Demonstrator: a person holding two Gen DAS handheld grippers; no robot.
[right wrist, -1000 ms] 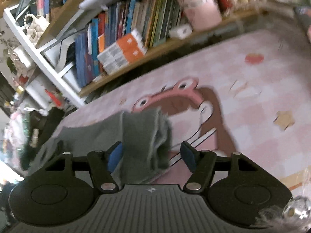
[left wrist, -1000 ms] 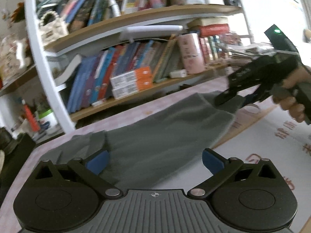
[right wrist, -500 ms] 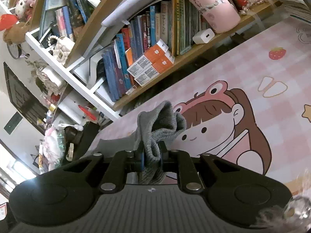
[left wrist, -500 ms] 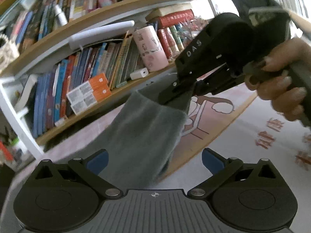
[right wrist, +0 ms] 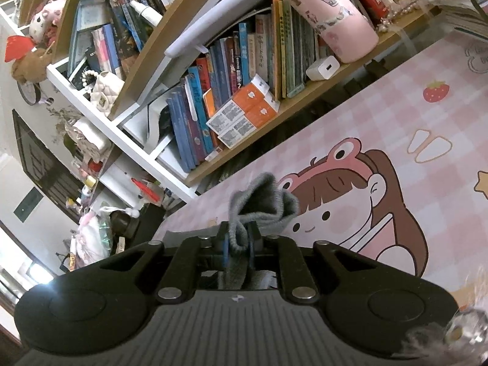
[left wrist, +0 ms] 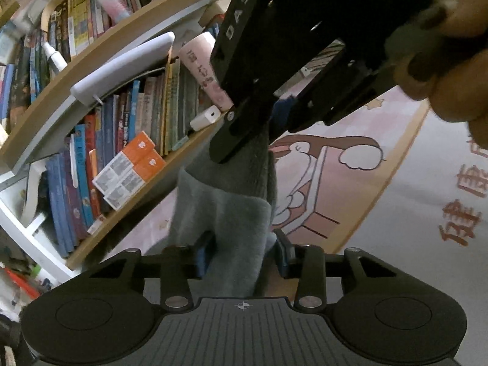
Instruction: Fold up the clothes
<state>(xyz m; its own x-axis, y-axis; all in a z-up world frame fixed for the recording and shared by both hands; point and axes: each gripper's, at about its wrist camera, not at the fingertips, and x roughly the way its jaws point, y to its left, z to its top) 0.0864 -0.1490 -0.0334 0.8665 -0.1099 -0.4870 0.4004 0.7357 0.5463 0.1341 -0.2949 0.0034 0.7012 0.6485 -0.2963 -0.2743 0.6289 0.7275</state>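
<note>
A grey knit cloth point(left wrist: 231, 201) hangs lifted off the table between both grippers. My left gripper point(left wrist: 242, 254) has its blue pads closed in on the cloth's lower part. My right gripper point(right wrist: 238, 248) is shut on a bunched end of the cloth point(right wrist: 262, 204), which sticks up past the fingers. In the left wrist view the right gripper point(left wrist: 262, 113) looms close above, pinching the cloth's top, with the person's hand point(left wrist: 445, 73) on it.
A pink cartoon table mat point(right wrist: 396, 158) covers the table below. A bookshelf point(right wrist: 244, 85) with books, orange boxes point(right wrist: 244, 116), a white charger point(right wrist: 323, 68) and a pink cylinder point(right wrist: 329, 15) runs along the far edge. Clutter stands at the left point(right wrist: 91, 228).
The left gripper went from open to closed on the cloth. The right gripper closed on the cloth earlier, lifted it off the mat and came very close above the left gripper.
</note>
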